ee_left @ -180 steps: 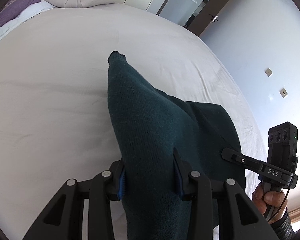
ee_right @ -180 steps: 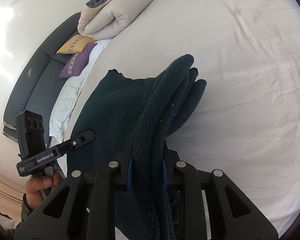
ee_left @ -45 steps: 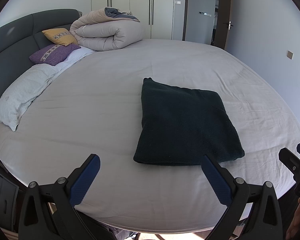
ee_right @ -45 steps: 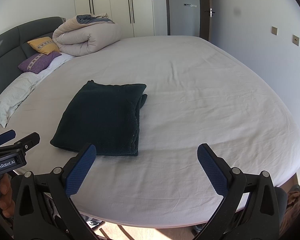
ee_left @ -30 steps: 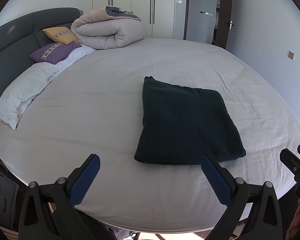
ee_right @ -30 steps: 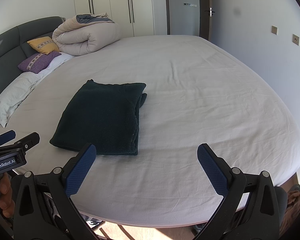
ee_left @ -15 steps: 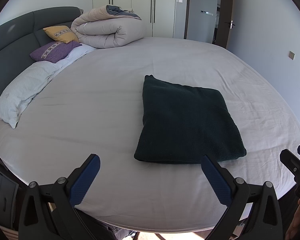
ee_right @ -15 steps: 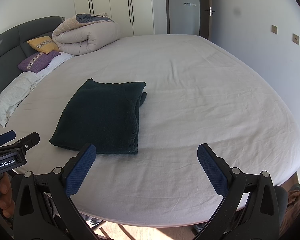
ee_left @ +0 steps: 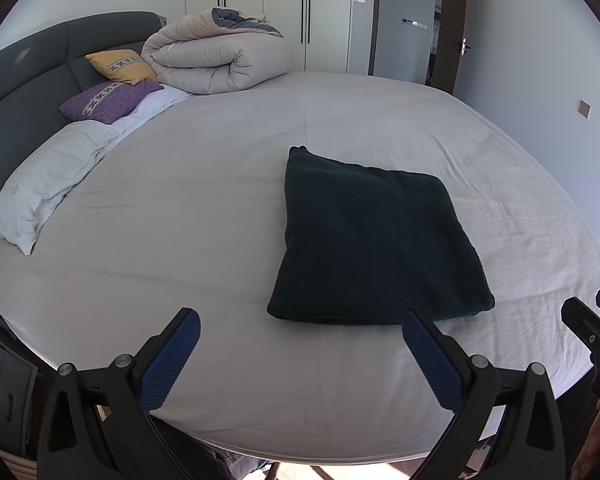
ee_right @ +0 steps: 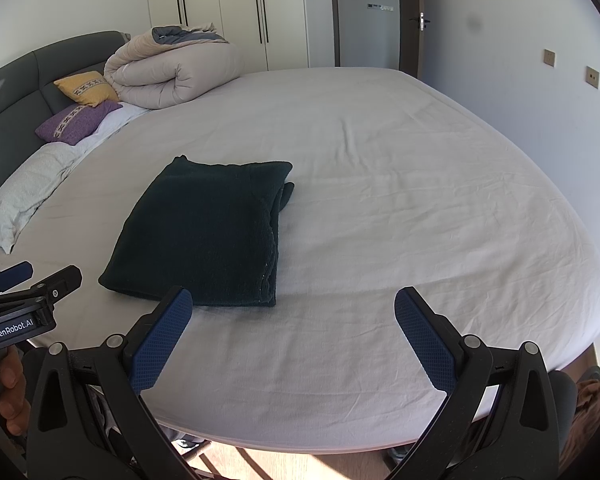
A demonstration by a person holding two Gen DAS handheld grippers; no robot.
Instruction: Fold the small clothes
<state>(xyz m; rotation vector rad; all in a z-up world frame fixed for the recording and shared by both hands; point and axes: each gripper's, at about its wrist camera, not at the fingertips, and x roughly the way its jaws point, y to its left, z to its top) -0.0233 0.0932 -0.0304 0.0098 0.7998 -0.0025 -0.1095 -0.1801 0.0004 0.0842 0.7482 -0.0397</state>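
A: Dark green knit garment [ee_left: 374, 240]: logged as one flat squarish packet on the white bed sheet [ee_left: 204, 208]. Lay at roughly 1 o'clock from the left gripper [ee_left: 300, 354], at 11 o'clock from the right gripper [ee_right: 287, 328]. Touched by neither.

B: Layers?

A: Stacked edges noted along the packet's 3 o'clock side in the right wrist view, a small lump of fabric poking out at the far corner. Otherwise lay neat, no loose sleeve or hem seen.

B: Grippers?

A: Left: jaws spread wide, blue pads [ee_left: 168, 364] well apart, nothing between. Right: same, spread wide, blue pads [ee_right: 160, 340] bare, nothing carried. Both hovered near the bed's near edge, short of the packet.

B: Task status?

A: Judged done for this item: folded, set down, released. Possibly left: tucking in that far corner lump. No further small clothes seen on the sheet, so nothing more judged pending from these views.

B: Surroundings?

A: Rolled beige duvet [ee_left: 220, 60] at 11 o'clock, far end. Yellow cushion [ee_left: 120, 66] and purple cushion [ee_left: 108, 100] beside it against the grey headboard [ee_left: 24, 80]. White pillow [ee_left: 40, 184] at 9 o'clock. All well apart from the garment.
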